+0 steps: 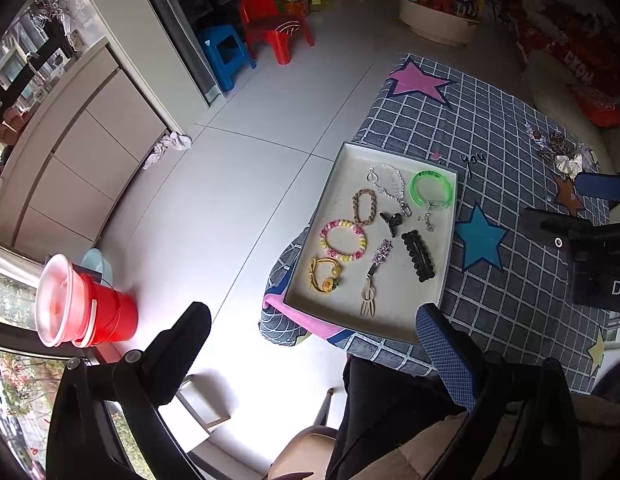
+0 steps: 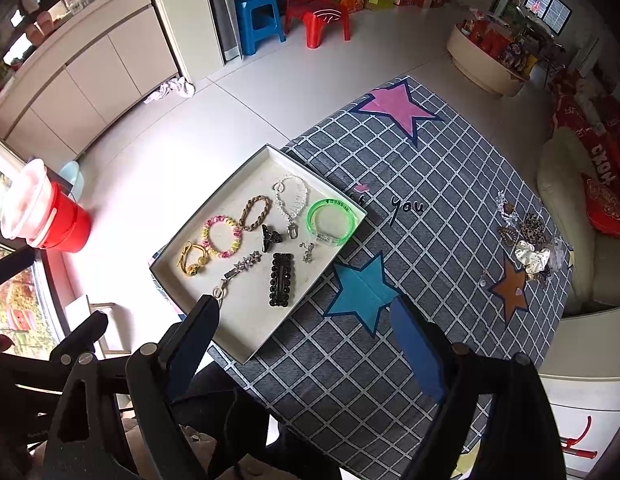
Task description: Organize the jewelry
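Observation:
A shallow white tray [image 1: 390,328] [image 2: 246,350] lies on the checked cloth at the table's left edge. It holds a green bangle [image 1: 433,190] [image 2: 333,221], a clear bead bracelet [image 1: 388,184], a brown braided band [image 2: 254,213], a pink-yellow bead bracelet [image 1: 343,241] [image 2: 222,237], a yellow charm bracelet [image 2: 193,260], a black hair clip [image 1: 419,255] [image 2: 281,279] and small pieces. A pile of loose scrunchies and clips [image 1: 558,150] [image 2: 528,246] lies at the table's far right. My left gripper [image 1: 314,320] is open and empty, near the tray's front edge. My right gripper [image 2: 306,312] is open and empty, above the tray's near corner.
The checked tablecloth [image 2: 430,184] has pink, blue and orange stars. A red bucket with a translucent lid [image 1: 82,308] [image 2: 42,212] stands on the floor at left. Red chair [image 2: 316,12] and blue stool [image 2: 259,20] stand far off. A cream sofa [image 2: 566,216] is beyond the table's right side.

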